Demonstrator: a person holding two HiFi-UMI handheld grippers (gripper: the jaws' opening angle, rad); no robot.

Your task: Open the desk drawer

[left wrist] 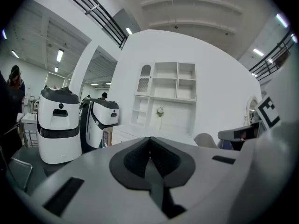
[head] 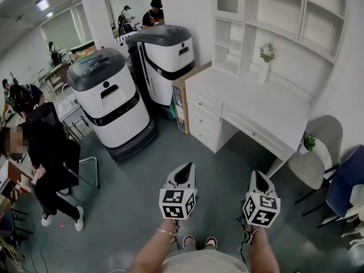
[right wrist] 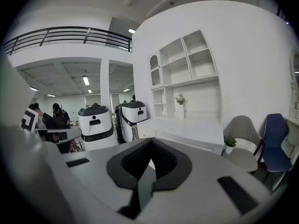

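A white desk (head: 267, 104) stands against the wall ahead, seen also as the desk (left wrist: 133, 133) and the desk (right wrist: 191, 130). Its left pedestal holds three closed drawers (head: 203, 117), and a long flat drawer (head: 256, 132) under the top is closed too. My left gripper (head: 186, 168) and right gripper (head: 256, 175) hover side by side above the grey floor, well short of the desk. Both point toward it. The left gripper (left wrist: 149, 140) has its jaws together with nothing between them. The right gripper (right wrist: 150, 141) is likewise shut and empty.
Two large white-and-black machines (head: 111, 98) (head: 165, 53) stand left of the desk, with a cardboard box (head: 181, 102) against the pedestal. A grey chair (head: 317, 152) and a blue chair (head: 347, 181) sit to the right. A seated person (head: 48, 152) is at far left. Shelves (head: 273, 16) rise above the desk.
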